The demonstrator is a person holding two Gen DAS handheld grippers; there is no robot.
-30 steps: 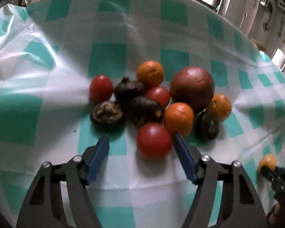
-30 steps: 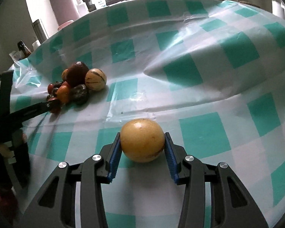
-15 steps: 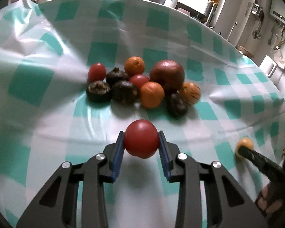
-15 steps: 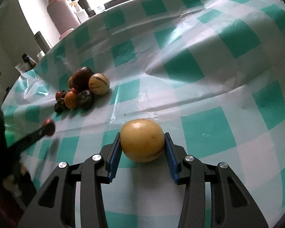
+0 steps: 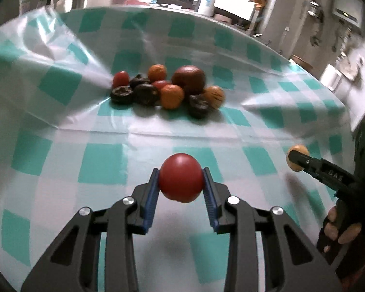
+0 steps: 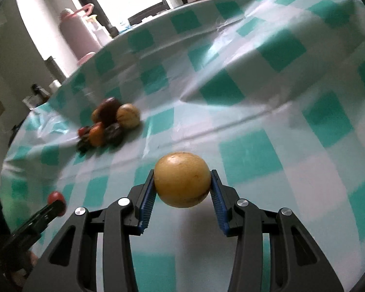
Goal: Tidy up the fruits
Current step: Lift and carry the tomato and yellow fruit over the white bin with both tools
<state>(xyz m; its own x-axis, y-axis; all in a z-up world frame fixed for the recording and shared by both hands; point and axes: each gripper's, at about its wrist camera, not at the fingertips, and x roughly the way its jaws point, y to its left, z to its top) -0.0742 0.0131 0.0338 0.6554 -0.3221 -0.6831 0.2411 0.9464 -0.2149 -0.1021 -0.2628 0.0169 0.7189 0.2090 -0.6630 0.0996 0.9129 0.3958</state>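
Both jaws clenched on fruit, held clear of the fruit pile [image 5: 168, 92].
Left gripper [image 5: 181, 187] grips a red tomato [image 5: 181, 181], angled downward, now drawn well back from the pile it picked from; right gripper [image 6: 182, 187] still clamps a yellow fruit [image 6: 182, 178] above the checked bench [image 6: 255, 146].

Both grippers' jaws clamped, angled downward

A home kitchen, probably: a checked plastic tablecloth [image 5: 104, 160] covers the worktop, a pink flask [image 6: 73, 31] and a white bottle [image 5: 208, 0] stand near the window, and blurred utensils hang on the wall.
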